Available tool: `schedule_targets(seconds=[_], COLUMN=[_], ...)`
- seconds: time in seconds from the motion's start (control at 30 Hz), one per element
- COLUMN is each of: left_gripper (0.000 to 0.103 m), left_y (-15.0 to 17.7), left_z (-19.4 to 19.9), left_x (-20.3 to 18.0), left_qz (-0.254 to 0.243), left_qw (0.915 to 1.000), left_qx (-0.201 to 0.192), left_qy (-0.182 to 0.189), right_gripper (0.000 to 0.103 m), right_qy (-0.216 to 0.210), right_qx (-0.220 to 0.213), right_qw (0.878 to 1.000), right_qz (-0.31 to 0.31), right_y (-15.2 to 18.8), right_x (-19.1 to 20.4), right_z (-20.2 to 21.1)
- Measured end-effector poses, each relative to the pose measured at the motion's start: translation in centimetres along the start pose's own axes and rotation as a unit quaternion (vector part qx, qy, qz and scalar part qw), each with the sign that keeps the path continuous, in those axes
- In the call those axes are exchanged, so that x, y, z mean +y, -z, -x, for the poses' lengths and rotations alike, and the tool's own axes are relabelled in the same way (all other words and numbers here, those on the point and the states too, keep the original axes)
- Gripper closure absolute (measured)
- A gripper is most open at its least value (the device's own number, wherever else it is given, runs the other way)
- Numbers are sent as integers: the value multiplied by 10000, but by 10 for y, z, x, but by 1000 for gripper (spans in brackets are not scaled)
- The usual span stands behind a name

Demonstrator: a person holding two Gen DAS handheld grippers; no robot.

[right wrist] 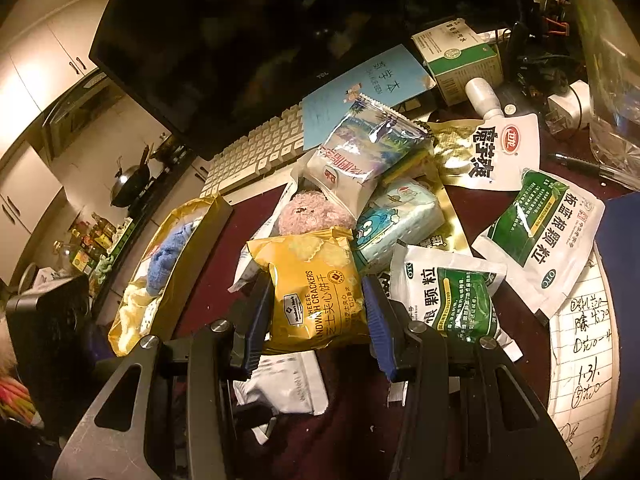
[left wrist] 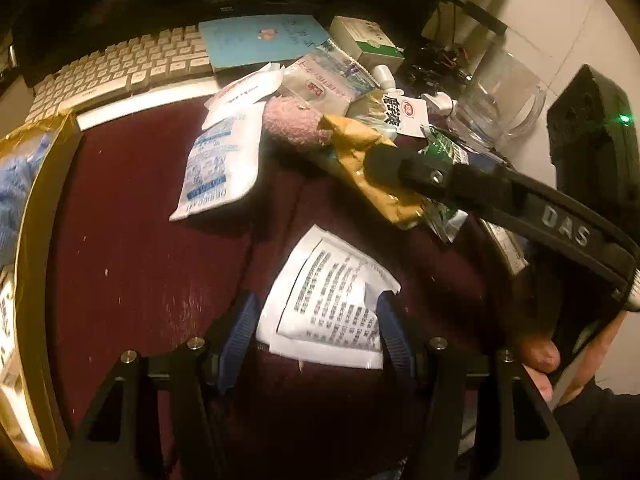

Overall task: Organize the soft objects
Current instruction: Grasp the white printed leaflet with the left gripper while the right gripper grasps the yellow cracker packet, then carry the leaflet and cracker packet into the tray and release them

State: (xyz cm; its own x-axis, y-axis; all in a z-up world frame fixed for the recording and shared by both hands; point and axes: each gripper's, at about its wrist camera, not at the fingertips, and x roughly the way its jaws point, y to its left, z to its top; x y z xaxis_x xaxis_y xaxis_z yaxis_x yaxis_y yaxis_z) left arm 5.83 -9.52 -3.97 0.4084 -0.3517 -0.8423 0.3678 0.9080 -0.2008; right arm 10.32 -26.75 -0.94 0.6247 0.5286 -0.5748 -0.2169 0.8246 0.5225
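Observation:
In the left wrist view my left gripper stands open low over the dark red table, its blue pads on either side of a white printed sachet lying flat. My right gripper is shut on a yellow cracker packet; from the left wrist view its black finger lies across the same packet. A pink plush toy sits just behind the packet. A gold box at the left holds a blue cloth.
Sachets, a tissue pack, a snack bag and a spouted pouch are piled behind and to the right. A keyboard, a blue notebook and a monitor stand at the back. Handwritten paper lies at the right.

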Motion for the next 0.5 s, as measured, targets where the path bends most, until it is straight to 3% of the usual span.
schedule_targets(seconds=[0.2, 0.37, 0.5], left_gripper=[49, 53, 53], left_y=[1, 17, 30], left_z=[0, 16, 37], left_x=[1, 20, 35], left_qz=[45, 675, 1059], left_qw=[9999, 9963, 9909], left_qx=[-128, -382, -664], left_qy=[-66, 371, 497], right_gripper=[58, 58, 58], right_qy=[-9, 0, -118], right_qx=[18, 3, -6], right_qw=[10000, 9997, 9992], right_qz=[34, 258, 381], right_y=[0, 1, 1], right_x=[1, 7, 10], right_z=[-1, -1, 0])
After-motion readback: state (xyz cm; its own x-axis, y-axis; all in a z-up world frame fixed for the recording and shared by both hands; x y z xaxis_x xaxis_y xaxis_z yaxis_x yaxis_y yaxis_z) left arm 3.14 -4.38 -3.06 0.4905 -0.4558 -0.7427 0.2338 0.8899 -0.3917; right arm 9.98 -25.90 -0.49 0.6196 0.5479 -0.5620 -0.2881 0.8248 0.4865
